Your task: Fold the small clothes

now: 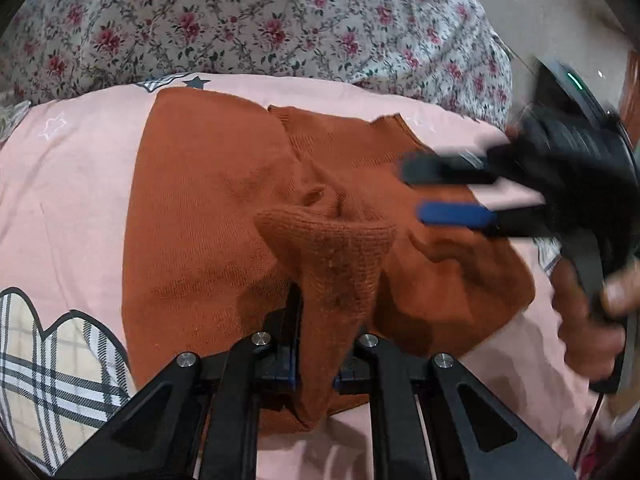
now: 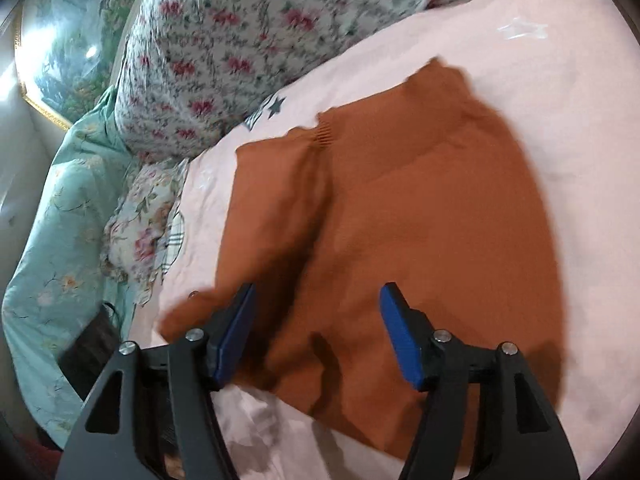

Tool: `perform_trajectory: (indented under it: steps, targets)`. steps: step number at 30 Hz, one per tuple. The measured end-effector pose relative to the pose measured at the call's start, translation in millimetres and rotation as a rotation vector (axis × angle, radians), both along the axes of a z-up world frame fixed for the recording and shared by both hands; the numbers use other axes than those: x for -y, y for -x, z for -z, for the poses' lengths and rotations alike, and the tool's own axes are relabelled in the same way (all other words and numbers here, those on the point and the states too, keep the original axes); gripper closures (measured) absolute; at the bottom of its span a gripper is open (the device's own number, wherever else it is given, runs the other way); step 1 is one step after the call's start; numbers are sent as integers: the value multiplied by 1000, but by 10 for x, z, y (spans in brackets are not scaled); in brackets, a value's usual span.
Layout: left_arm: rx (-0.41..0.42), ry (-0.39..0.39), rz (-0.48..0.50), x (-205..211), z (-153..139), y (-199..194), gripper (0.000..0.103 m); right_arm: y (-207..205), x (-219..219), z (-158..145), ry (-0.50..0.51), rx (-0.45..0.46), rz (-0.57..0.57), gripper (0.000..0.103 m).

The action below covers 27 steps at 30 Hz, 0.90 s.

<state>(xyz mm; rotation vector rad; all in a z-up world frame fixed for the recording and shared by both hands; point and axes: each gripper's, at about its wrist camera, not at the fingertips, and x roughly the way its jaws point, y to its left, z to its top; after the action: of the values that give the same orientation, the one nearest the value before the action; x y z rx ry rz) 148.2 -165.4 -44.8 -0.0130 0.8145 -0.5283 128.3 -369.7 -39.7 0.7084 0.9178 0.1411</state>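
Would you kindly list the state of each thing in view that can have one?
Orange knit sweater: lying on the pink sheet, partly folded, one part lifted.
Left hand-held gripper: shut on a pinch of the sweater.
Right hand-held gripper: open, nothing between its pads, above the sweater.
Pink sheet: spread under the sweater.
Floral quilt: bunched beyond the sheet.

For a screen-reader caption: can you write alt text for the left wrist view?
The left gripper is shut on a fold of an orange knit sweater on a pink bedsheet. The right gripper hovers open at right, floral bedding behind.
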Motion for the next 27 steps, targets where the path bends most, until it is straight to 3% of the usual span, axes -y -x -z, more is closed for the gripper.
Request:
perform_trajectory:
  steps: [9, 10, 11, 12, 16, 20, 27]
  targets:
    - [54, -37, 33, 36, -104, 48, 94, -988, -352, 163, 5, -36, -126, 38]
    - [58, -36, 35, 38, -136, 59, 94, -1072, -418, 181, 32, -54, -152, 52]
    - [64, -35, 38, 49, -183, 67, 95, -1114, -470, 174, 83, -74, -161, 78]
    - [70, -23, 49, 63, -263, 83, 95, -1121, -500, 101, 146, -78, -164, 85]
    - [129, 63, 115, 212, -642, 163, 95, -843, -266, -389, 155, 66, -133, 89]
    - [81, 160, 197, 581, -762, 132, 94, -440, 152, -724, 225, 113, -44, 89]
    - [-49, 156, 271, 1169, -304, 78, 94, -185, 812, -157, 213, -39, 65, 90]
